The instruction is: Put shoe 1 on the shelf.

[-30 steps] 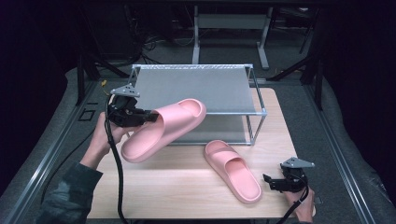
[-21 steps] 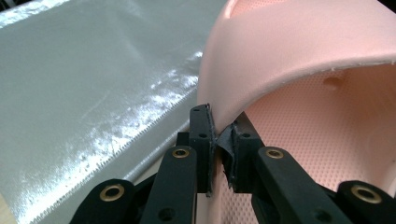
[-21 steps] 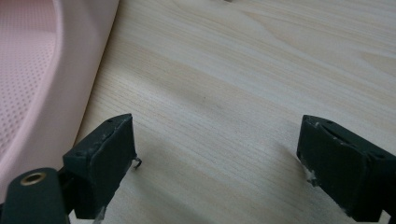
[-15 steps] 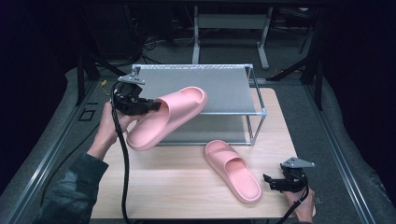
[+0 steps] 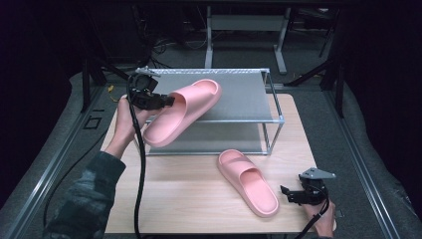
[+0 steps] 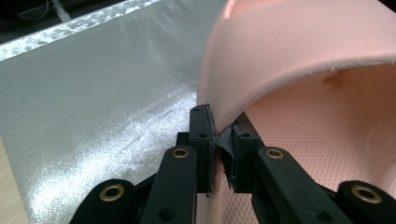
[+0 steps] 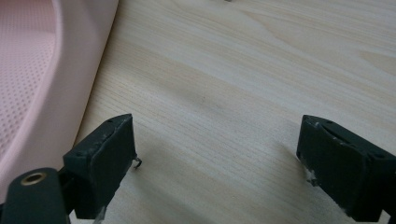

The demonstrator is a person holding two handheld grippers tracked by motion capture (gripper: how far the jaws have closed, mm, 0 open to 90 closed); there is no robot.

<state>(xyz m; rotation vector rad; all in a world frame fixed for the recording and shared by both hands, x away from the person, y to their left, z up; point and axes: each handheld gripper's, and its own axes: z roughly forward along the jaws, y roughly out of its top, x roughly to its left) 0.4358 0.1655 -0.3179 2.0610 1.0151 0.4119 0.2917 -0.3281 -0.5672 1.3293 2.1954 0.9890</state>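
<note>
- One pink slipper (image 5: pixel 181 112) is clamped at its strap by the left tongs (image 5: pixel 166 101), over the rack (image 5: pixel 249 97).
- Right tongs (image 5: pixel 284 191) are held apart, beside the second slipper (image 5: pixel 248 181) on the tabletop (image 5: pixel 194 199).

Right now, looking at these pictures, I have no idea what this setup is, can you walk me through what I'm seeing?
A person stands at a wooden table and holds a hand-operated clamp tool, a gripper, in each hand. One picture is taken from above; the other two come from small cameras riding on each gripper, looking along its black jaws. The left gripper is shut on the strap edge of a pink slipper, lifted and tilted over a two-level metal shoe rack. A second pink slipper lies flat on the table. The right gripper rests beside it, jaws open and holding nothing.
</note>
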